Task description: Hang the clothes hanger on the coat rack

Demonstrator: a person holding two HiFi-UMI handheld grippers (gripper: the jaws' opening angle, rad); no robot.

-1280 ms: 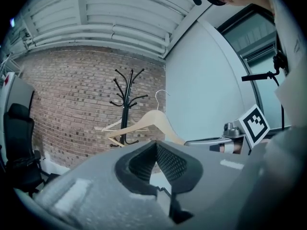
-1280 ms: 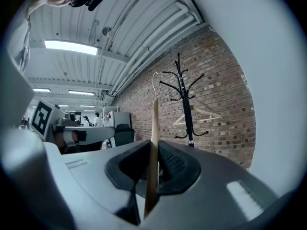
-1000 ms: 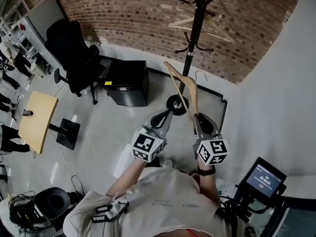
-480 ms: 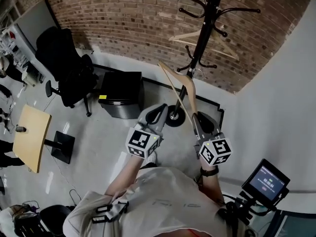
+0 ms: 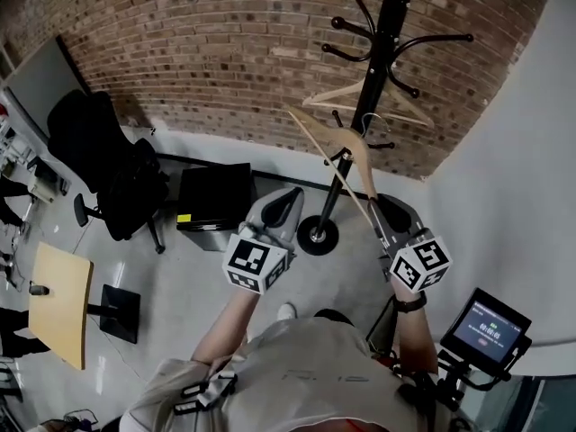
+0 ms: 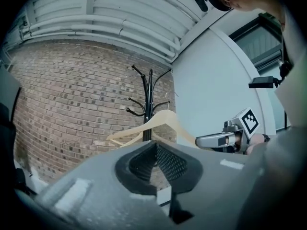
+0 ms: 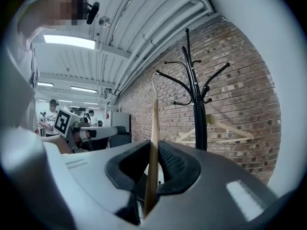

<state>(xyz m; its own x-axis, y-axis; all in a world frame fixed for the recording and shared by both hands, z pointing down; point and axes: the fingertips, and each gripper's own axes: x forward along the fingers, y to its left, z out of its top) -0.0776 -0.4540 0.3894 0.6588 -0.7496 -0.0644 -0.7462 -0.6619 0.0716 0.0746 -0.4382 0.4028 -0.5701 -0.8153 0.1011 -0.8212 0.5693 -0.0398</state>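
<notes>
A pale wooden hanger (image 5: pixel 337 151) stands edge-on between the jaws of my right gripper (image 5: pixel 385 207), which is shut on one of its arms. Its wire hook (image 7: pixel 153 80) points up, and its wooden arm (image 7: pixel 154 128) runs straight through the right gripper (image 7: pixel 153 152). The black coat rack (image 5: pixel 378 52) stands just beyond against the brick wall, and the hanger's top is close to its pole. My left gripper (image 5: pixel 288 198) hovers left of the hanger, shut and holding nothing. In the left gripper view, past the left gripper (image 6: pixel 154 145), the held hanger (image 6: pixel 165 121) shows in front of the rack (image 6: pixel 150 95).
Another wooden hanger (image 5: pixel 400 106) hangs on the rack's far side. The rack's round base (image 5: pixel 317 235) sits on the floor. A black cabinet (image 5: pixel 214 196) and an office chair (image 5: pixel 108 169) stand to the left, a wooden table (image 5: pixel 58 300) nearer. A plain wall and a small screen (image 5: pixel 486 327) are on the right.
Both grippers and the hanger have moved forward and up toward the coat rack. The rack now looms closer, and the hanger's top has drawn level with its lower hooks.
</notes>
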